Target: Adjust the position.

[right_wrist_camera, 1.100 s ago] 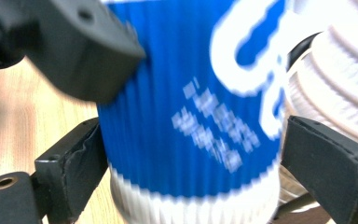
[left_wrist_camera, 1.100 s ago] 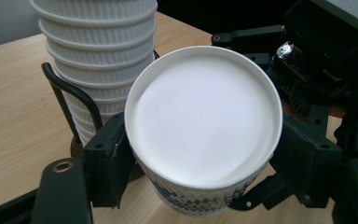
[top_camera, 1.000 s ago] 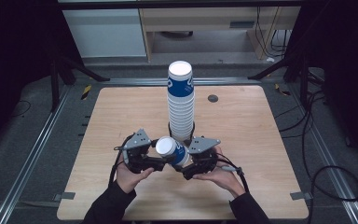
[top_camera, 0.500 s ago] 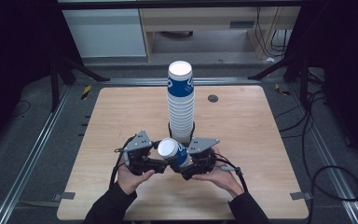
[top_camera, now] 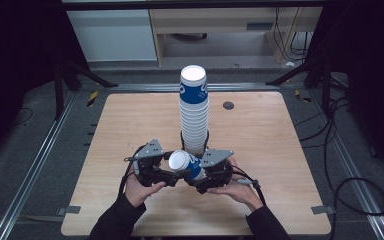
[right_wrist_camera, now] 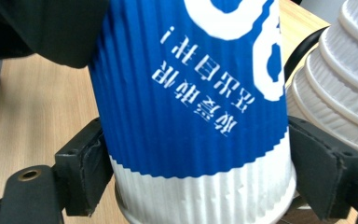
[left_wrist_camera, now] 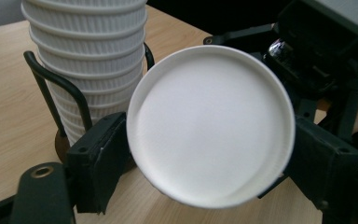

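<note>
Wooden table (top_camera: 260,150), high view: tall cup stack (top_camera: 194,110) in wire holder, single cup (top_camera: 186,165) sideways between both grippers. Left gripper (left_wrist_camera: 209,154) view: clamped on cup's white base. Right gripper (right_wrist_camera: 200,172) view: jaws just closing, pressing cup's blue ribbed wall.

The single paper cup (top_camera: 186,164) is blue with white lettering and a ribbed wall, white near the rim; it lies tipped on its side above the table's near middle, its flat white bottom (left_wrist_camera: 210,125) turned toward the left, just in front of the stack; the stack of cups (top_camera: 194,107), nested upside down, blue on top and white-ribbed below, stands upright in a black wire holder (left_wrist_camera: 56,86) mid-table.
</note>
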A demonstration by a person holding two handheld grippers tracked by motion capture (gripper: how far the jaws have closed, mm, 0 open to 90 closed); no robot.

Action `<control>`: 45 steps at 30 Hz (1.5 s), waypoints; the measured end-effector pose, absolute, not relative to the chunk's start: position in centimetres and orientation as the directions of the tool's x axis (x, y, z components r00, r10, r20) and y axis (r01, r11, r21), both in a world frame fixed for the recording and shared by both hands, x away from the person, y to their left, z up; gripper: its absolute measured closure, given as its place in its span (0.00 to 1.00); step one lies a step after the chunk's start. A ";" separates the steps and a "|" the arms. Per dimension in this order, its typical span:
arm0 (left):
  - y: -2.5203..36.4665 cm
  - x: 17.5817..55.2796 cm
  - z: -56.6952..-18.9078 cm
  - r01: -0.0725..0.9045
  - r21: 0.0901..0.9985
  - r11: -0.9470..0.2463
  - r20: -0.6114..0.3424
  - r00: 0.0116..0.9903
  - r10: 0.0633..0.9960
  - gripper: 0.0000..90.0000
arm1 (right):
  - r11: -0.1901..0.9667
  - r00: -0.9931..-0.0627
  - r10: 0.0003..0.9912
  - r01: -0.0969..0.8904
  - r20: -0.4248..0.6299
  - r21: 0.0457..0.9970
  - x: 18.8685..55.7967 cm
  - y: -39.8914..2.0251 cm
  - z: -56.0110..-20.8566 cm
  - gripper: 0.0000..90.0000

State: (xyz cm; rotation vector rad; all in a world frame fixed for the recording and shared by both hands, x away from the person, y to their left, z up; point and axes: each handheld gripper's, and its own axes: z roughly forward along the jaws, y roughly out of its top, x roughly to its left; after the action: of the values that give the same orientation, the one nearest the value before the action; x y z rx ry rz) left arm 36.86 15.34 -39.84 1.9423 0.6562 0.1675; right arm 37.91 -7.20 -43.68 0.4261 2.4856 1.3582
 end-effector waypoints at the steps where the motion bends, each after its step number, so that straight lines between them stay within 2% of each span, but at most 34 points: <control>1: 15.3 36.9 -39.9 0.375 0.868 -0.324 -0.170 0.839 0.516 0.20 | 0.516 -0.918 0.383 0.123 -0.099 0.848 37.9 -7.2 -43.7 0.18; 4: 15.1 37.0 -40.2 0.393 0.851 -0.350 -0.176 0.839 0.514 0.21 | 0.542 -0.920 0.373 0.107 -0.124 0.833 37.7 -7.0 -43.7 0.18; 6: 15.1 37.1 -40.3 0.397 0.846 -0.356 -0.179 0.840 0.513 0.26 | 0.567 -0.917 0.370 0.096 -0.149 0.818 37.7 -6.8 -43.9 0.17; 13: 15.2 36.9 -40.3 0.390 0.850 -0.355 -0.176 0.844 0.508 0.28 | 0.567 -0.917 0.371 0.098 -0.148 0.818 37.8 -6.8 -44.0 0.15; 19: 16.1 36.9 -39.8 0.369 0.868 -0.331 -0.154 0.836 0.527 0.29 | 0.524 -0.911 0.401 0.138 -0.100 0.841 38.0 -7.4 -43.6 0.08; 27: 18.4 37.2 -39.3 0.322 0.912 -0.256 -0.145 0.834 0.532 0.29 | 0.434 -0.904 0.426 0.168 -0.037 0.885 38.1 -9.4 -42.6 0.07; 34: 19.1 37.4 -39.8 0.293 0.933 -0.208 -0.160 0.856 0.491 0.29 | 0.409 -0.910 0.414 0.191 0.005 0.892 38.2 -9.8 -42.9 0.07; 45: 17.3 36.8 -40.4 0.274 0.927 -0.256 -0.156 0.903 0.399 0.29 | 0.428 -0.939 0.342 0.197 0.043 0.882 38.2 -8.9 -44.0 0.06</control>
State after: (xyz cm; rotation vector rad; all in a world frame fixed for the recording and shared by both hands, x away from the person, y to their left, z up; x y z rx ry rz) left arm 36.76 17.35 -40.41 1.8547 0.4991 0.1286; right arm 38.16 -8.93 -44.02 0.4807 2.5318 1.5336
